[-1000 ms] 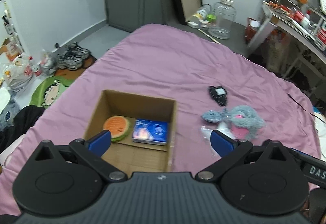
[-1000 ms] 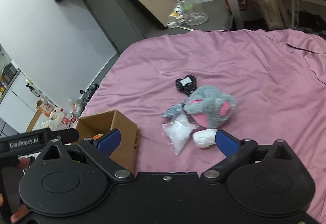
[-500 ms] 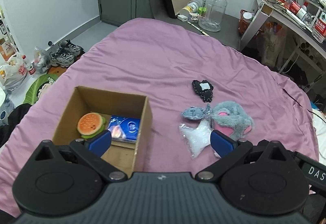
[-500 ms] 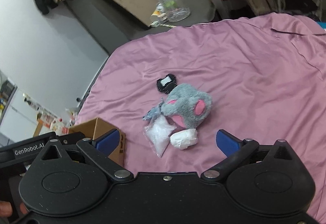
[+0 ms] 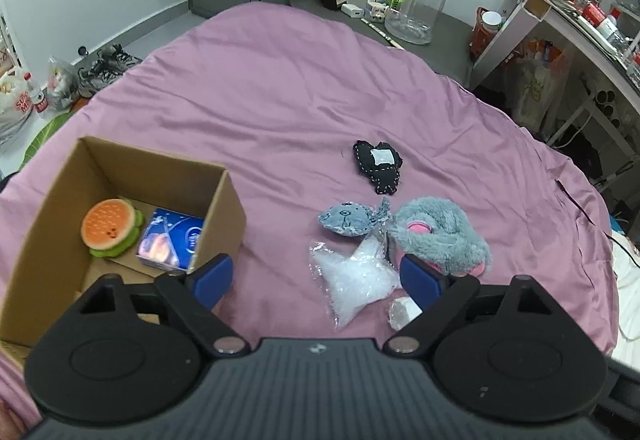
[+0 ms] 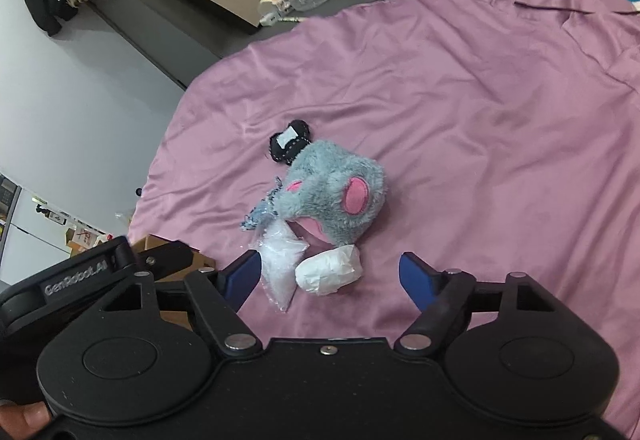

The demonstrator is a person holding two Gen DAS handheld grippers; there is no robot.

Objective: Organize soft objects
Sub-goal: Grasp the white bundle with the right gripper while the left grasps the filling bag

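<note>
A cardboard box [image 5: 224, 196] sits on the purple bed sheet [image 5: 280, 88] at the left, holding an orange burger plush [image 5: 110, 226] and a blue packet [image 5: 172, 244]. To its right lie a black plush [image 5: 378, 166], a small grey fish plush [image 5: 348, 218], a furry grey-pink plush [image 5: 440, 240], a clear bag of white filling [image 5: 356, 280] and a white wrapped roll [image 5: 402, 312]. My left gripper [image 5: 316, 272] is open above the sheet between the box and the bag. My right gripper [image 6: 330, 274] is open, with the white roll [image 6: 330, 274] and the bag [image 6: 280, 260] between its fingers.
A large clear jug [image 5: 418, 4] and bottles stand on the floor beyond the bed. A cluttered desk [image 5: 580, 12] is at the right. Shoes [image 5: 104, 64] and bags lie on the floor at the left. The left gripper's body [image 6: 84, 272] shows beside the right one.
Both grippers have moved: the left view shifted right, so the box slid left in it. The right gripper has come closer to the pile of soft things. Both stay open.
</note>
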